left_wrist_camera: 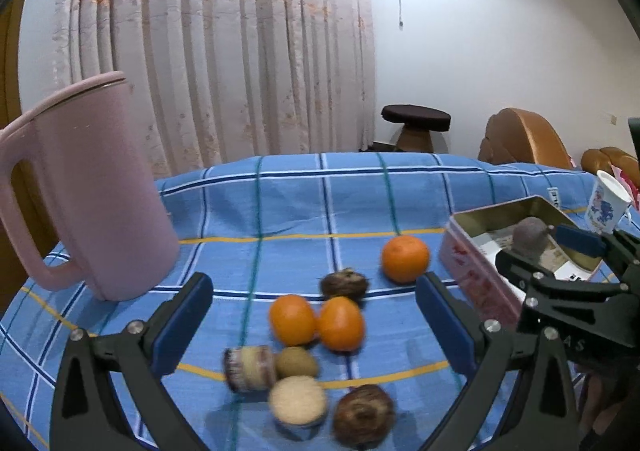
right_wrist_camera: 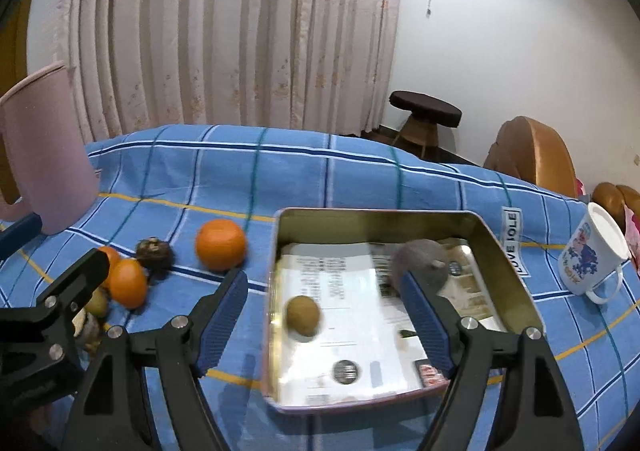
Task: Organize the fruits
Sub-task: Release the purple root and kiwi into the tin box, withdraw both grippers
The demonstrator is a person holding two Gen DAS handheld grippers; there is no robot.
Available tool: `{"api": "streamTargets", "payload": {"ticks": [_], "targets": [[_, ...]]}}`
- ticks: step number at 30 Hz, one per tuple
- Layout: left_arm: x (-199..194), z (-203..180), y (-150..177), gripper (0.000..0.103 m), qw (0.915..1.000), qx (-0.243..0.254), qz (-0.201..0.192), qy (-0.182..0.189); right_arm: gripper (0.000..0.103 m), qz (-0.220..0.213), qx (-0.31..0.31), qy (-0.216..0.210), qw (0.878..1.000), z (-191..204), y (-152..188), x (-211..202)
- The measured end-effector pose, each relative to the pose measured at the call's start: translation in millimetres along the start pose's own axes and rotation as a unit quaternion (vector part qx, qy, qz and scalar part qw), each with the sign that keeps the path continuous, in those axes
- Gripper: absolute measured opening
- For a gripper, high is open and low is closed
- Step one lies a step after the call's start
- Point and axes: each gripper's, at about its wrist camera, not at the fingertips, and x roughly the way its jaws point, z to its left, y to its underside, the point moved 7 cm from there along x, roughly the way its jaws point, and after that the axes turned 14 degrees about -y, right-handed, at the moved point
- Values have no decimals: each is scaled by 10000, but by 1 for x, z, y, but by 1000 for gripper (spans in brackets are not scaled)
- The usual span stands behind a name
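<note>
Both jaws stand wide with nothing between the pads. Left gripper (left_wrist_camera: 314, 315), seen in its own view, spans the lower half of the frame over a cluster of fruit and snacks on the blue plaid tablecloth (left_wrist_camera: 288, 203). Between its blue fingers (left_wrist_camera: 182, 327) lie two oranges (left_wrist_camera: 292, 319) touching side by side at centre, a dark round fruit (left_wrist_camera: 345, 283) just above them, and a third orange (left_wrist_camera: 405, 258) apart to the upper right. Below the pair sit a green-brown kiwi (left_wrist_camera: 297, 362), a wrapped roll-shaped snack (left_wrist_camera: 249, 368) at its left, a pale round biscuit (left_wrist_camera: 298, 400) and a brown round item (left_wrist_camera: 363, 414) at the bottom; motion blur hides finer detail. A pink jug (left_wrist_camera: 92, 187) stands upright at the left of the frame.

Right gripper (right_wrist_camera: 324, 311), in its own view, hangs over the open metal tin (right_wrist_camera: 508, 251) at centre right. Inside the tin, on printed paper, rest a second kiwi (right_wrist_camera: 303, 314) at lower left and a grey-purple fruit (right_wrist_camera: 420, 261) at upper right, partly behind the right-hand finger. A white printed mug (right_wrist_camera: 592, 255) stands tilted at the right edge of the frame, apart from the tin. The lone orange lies just left of the tin's wall.
</note>
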Motion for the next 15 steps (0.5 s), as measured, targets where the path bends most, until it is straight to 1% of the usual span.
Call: {"api": "streamTargets", "payload": {"ticks": [8,15], "targets": [[8,29,5,103,9998,-89,35,-152,80,62,-68,-216,9997,33,1,7],[10,48,8,103,9996,-108,45,-272,80,159,-158,-312,9993,52,2,15]]}}
